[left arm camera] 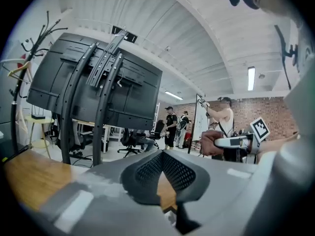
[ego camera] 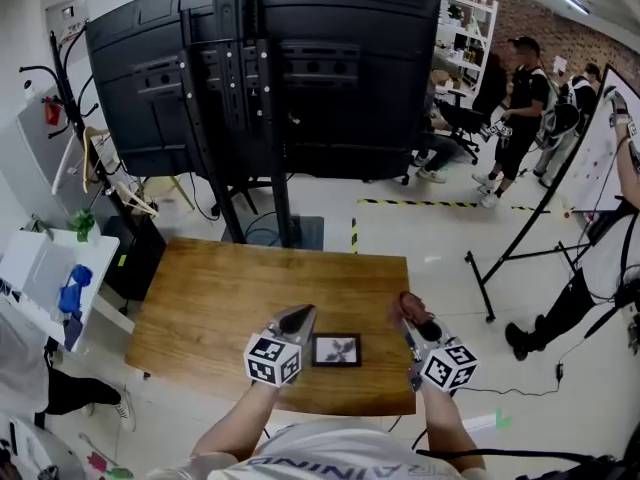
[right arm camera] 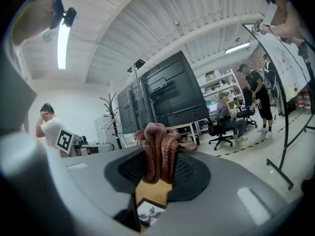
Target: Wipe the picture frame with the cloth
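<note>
- Rust-brown knit cloth (right arm camera: 158,149) is pinched in the right tool (right arm camera: 159,171). Both pads are clamped on a bunched fold, and the rest stands up past the tips.
- Cloth looks soft, limp and light. It should conform to the surface, but the grip is narrow, so a loose tail may drag or pull out under side load.
- Left tool (left arm camera: 162,173) is pressed together with nothing in it; bare wood shows beneath the pads.
- Picture frame (ego camera: 336,350) lies flat, face up, on the wooden tabletop (ego camera: 220,298), between the two tools and near the front edge.
- Frame judged small, rigid and light, with a dark rim. The front is probably glazed, so slick and scratch-prone.
- It will likely skate on the wood when wiped. Pin it with the left tool on the rim or a corner, not on the face.
- Wipe with light downward pressure.
</note>
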The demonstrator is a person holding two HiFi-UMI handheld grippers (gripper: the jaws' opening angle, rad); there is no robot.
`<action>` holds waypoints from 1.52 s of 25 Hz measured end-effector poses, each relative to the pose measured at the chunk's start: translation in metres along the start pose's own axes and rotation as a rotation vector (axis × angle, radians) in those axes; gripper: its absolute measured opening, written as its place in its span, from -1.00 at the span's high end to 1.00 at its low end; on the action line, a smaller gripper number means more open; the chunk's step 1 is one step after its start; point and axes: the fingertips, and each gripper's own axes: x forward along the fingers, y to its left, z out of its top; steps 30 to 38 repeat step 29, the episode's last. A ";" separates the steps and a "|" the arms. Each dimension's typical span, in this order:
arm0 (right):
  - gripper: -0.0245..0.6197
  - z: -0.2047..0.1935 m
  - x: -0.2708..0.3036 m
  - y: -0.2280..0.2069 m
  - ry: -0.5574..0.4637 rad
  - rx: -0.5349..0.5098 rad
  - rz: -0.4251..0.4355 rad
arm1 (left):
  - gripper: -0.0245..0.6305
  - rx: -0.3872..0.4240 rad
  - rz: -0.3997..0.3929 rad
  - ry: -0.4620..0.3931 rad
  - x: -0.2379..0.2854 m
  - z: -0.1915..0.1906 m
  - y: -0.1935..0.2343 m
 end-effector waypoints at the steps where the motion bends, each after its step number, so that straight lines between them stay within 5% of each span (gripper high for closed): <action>1: 0.57 0.003 0.002 0.000 0.002 -0.015 0.001 | 0.90 -0.004 0.001 -0.009 0.001 0.002 0.001; 38: 0.58 -0.023 0.025 0.027 0.081 -0.051 0.044 | 0.90 -0.030 -0.025 -0.031 -0.008 0.005 0.002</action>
